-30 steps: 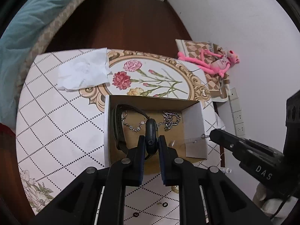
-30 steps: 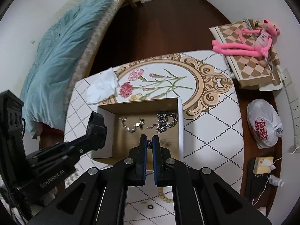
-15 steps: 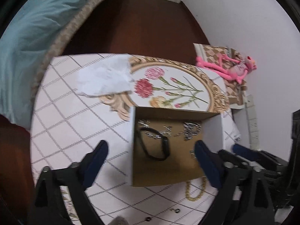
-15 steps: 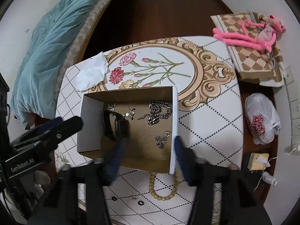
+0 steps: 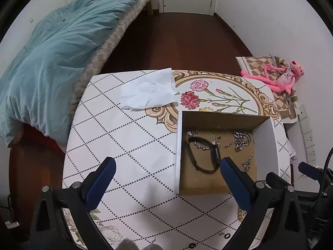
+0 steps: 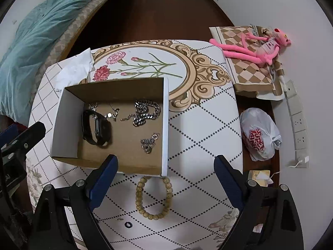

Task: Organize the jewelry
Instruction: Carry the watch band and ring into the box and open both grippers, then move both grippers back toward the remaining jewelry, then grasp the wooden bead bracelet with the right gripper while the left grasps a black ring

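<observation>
An open cardboard box (image 6: 165, 125) stands on the patterned table (image 6: 204, 125). In it lie a black watch (image 6: 95, 128), a thick silver chain (image 6: 145, 112), a thin silver chain (image 6: 111, 113) and a small silver piece (image 6: 148, 141). The box (image 5: 178, 145) and the watch (image 5: 205, 155) also show in the left wrist view. A beige bead bracelet (image 6: 154, 198) lies on the table, touching the box's near wall. A small black ring (image 6: 128, 224) lies nearby. My left gripper (image 5: 166, 179) is open and empty, raised near the box's left wall. My right gripper (image 6: 166, 177) is open and empty above the bracelet.
A crumpled white tissue (image 5: 148, 90) lies at the table's far left. A bed with a teal quilt (image 5: 52, 58) is to the left. A pink plush toy (image 6: 256, 48) on a checkered box and a white plastic bag (image 6: 259, 134) lie to the right, off the table.
Both grippers opened and drew back from the box. The left gripper let go of the black watch and the right let go of a small silver piece; both pieces now lie in the box.
</observation>
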Tool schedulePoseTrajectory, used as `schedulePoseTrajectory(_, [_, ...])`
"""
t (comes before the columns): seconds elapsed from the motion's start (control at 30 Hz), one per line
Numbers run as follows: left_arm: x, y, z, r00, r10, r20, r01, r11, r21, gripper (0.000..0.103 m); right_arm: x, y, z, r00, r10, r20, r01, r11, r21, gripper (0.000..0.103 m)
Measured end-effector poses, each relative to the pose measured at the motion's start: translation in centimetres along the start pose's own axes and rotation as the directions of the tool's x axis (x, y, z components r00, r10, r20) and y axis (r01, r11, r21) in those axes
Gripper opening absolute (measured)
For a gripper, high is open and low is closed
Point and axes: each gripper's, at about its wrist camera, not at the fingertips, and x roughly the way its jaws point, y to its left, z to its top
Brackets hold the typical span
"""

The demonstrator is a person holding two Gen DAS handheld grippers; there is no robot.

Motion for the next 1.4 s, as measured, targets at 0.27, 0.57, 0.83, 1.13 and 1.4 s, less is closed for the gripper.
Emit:
schedulePoseTrajectory(0.27, [-2.1, -0.2, -0.8, 0.999, 0.015, 0.039, -0.015, 1.000, 0.003, 0.102, -1.9, 0.1, -0.8, 0.999, -0.014, 0.050, 0.014, 1.000, 0.007, 0.096])
schedulePoseTrajectory(0.57, [-6.6, 0.0, -1.6, 0.994, 0.011, 0.105, -0.010, 1.000, -0.003, 0.102, -7.4, 0.6, -2.0, 0.989, -0.003, 0.147, 0.002, 1.000, 0.005, 0.096])
schedulePoseTrajectory(0.83, [-10.8, 0.6, -3.6, 0.986, 0.000, 0.166, 0.003, 1.000, -0.018, 0.102, -11.9, 0.6, -4.4, 0.977, 0.048, 0.209, -0.052, 0.999, 0.013, 0.096])
schedulePoseTrajectory(1.13, [-7.5, 1.0, -8.8, 0.992, 0.089, 0.085, -0.087, 0.996, -0.027, 0.102, -7.1, -1.7, -9.3, 0.993, 0.043, 0.111, -0.052, 0.995, 0.085, 0.096])
schedulePoseTrajectory(1.4, [-0.6, 0.8, -13.4, 0.990, 0.116, -0.084, -0.118, 0.993, -0.026, 0.102, 2.7, -4.2, -11.9, 0.997, 0.076, -0.030, -0.069, 0.977, 0.203, 0.072])
